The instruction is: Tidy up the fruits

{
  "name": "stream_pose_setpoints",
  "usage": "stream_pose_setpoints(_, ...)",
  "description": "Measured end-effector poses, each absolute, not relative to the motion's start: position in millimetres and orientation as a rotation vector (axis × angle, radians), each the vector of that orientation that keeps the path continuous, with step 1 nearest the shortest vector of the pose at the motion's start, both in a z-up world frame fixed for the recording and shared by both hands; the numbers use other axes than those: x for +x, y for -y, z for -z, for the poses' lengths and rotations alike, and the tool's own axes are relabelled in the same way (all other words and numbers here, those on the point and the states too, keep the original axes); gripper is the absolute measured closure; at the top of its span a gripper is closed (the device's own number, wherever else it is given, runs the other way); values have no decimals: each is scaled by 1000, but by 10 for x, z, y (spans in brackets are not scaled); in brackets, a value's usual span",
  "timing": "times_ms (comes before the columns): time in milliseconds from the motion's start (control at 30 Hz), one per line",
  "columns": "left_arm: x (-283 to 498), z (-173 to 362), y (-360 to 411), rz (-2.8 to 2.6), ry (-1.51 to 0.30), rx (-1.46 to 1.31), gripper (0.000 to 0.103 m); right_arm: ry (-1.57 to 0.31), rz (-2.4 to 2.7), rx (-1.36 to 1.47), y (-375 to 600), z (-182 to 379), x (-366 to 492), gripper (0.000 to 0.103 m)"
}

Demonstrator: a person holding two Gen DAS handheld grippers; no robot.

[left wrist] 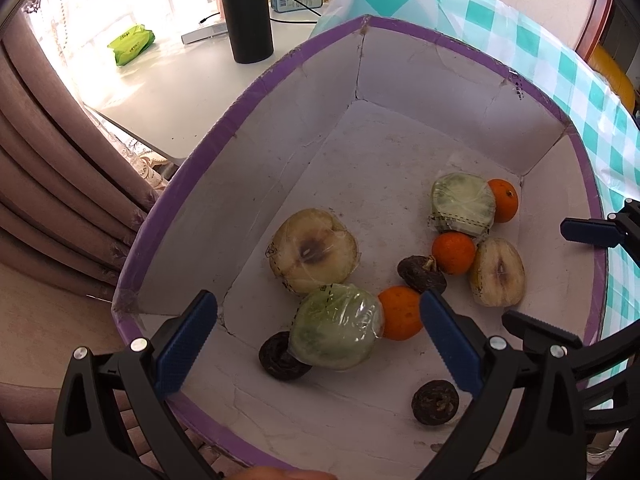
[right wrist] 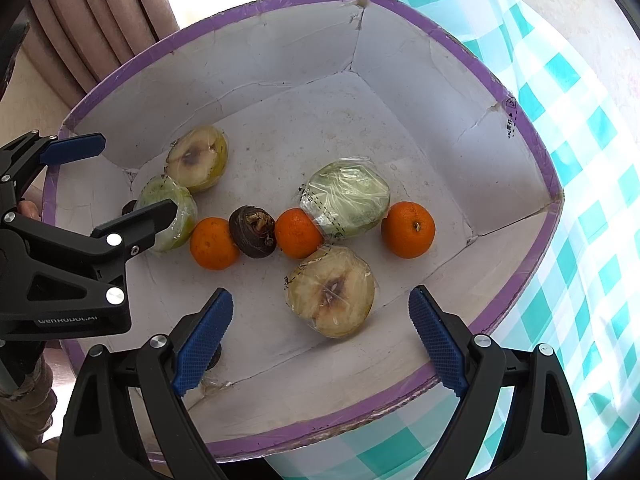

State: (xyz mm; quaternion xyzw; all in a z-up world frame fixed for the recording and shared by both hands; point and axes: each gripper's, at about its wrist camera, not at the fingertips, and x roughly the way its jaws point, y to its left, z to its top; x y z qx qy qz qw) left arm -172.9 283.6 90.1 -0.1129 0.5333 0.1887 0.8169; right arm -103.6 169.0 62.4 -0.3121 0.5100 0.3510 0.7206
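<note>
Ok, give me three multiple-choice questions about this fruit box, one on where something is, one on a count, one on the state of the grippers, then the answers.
1. Where does the dark round fruit near the box's middle lie?
A. Between two oranges
B. Outside the box
C. On top of a wrapped green half

2. How many oranges are in the box?
A. One
B. Three
C. Five

3. How are the left gripper and right gripper?
A. Both open, holding nothing
B. Left shut on an orange
C. Right shut on a wrapped half

Answers:
1. A: the right wrist view shows it between one orange and another orange.
2. B: those two plus a third orange towards the tablecloth side.
3. A: each pair of blue pads stands wide apart with nothing between them.
</note>
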Motion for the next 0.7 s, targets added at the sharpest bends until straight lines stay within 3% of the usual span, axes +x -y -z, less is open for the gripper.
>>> stream_pose_setpoints(700,-1707,-908,-2787,-470,-1186,-236,2,-1127,-777,-677,-1721,-634,-1022,16)
